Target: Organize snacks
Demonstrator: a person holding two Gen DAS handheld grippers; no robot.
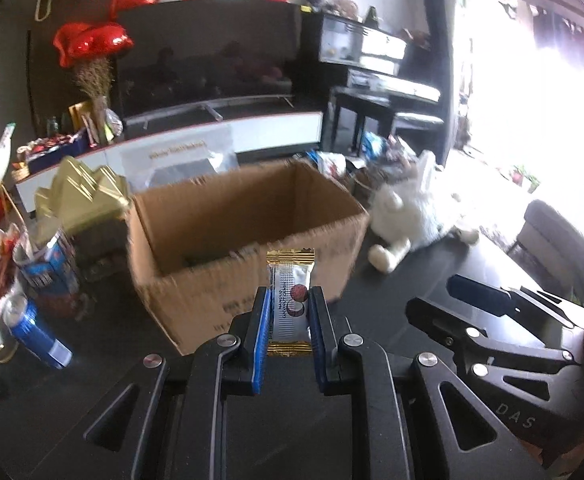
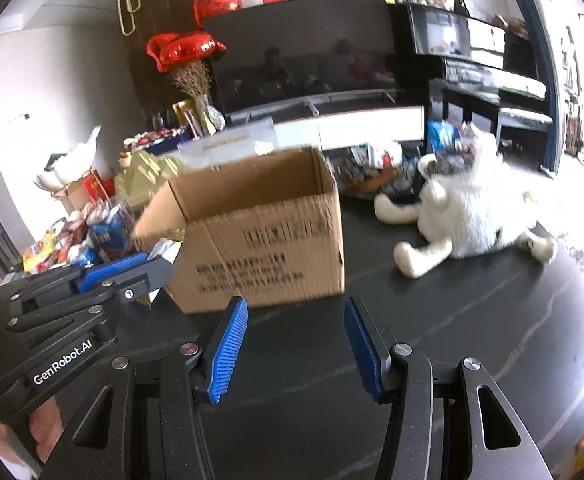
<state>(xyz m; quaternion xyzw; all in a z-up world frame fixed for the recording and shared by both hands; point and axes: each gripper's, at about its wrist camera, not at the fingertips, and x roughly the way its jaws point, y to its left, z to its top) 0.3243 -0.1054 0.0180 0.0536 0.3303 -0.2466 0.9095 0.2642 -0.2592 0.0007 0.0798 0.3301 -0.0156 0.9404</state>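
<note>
Snack bar [image 1: 290, 300]: white wrapper with gold ends, upright, clamped between the blue pads of the left gripper [image 1: 290, 312], held above the dark table [image 2: 471, 320].
Cardboard box [image 1: 248, 240]: open-topped, just beyond the bar.
Right gripper [image 2: 295, 344]: fingers apart, nothing between them.
White plush toy [image 2: 467, 216]: lying right of the box.
Snack pile [image 1: 8, 264]: left of the box.

Motion blur smears the print on the cardboard box [image 2: 260, 240], whose floor stays mostly hidden.
</note>
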